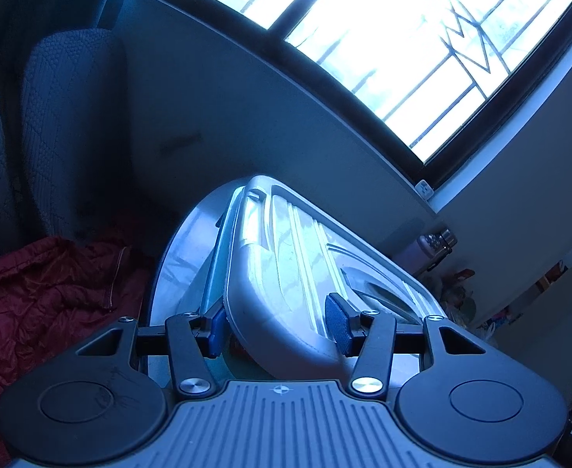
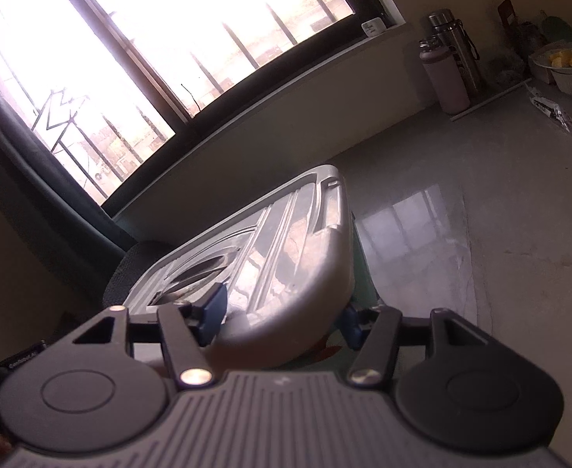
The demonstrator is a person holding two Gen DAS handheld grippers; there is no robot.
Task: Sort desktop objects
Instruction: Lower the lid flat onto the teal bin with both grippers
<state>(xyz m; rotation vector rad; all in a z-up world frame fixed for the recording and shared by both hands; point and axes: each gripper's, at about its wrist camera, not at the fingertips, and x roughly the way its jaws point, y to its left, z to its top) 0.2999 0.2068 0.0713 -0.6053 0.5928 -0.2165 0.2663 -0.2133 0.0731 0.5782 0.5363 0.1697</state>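
While the grey lid (image 1: 286, 273) sits tilted over the box on the table (image 2: 461, 234), pinching one end with each claw, left (image 1: 278, 327) and right (image 2: 282, 319), keeping it level.

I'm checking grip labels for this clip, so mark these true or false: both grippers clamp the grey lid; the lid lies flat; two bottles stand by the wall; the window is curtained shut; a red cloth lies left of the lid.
1. Both the left gripper and the right gripper clamp the grey lid. True.
2. The lid lies flat. False: it is tilted.
3. Two bottles stand by the wall. True.
4. The window is curtained shut. False: it is bright and uncovered.
5. A red cloth lies left of the lid. True.
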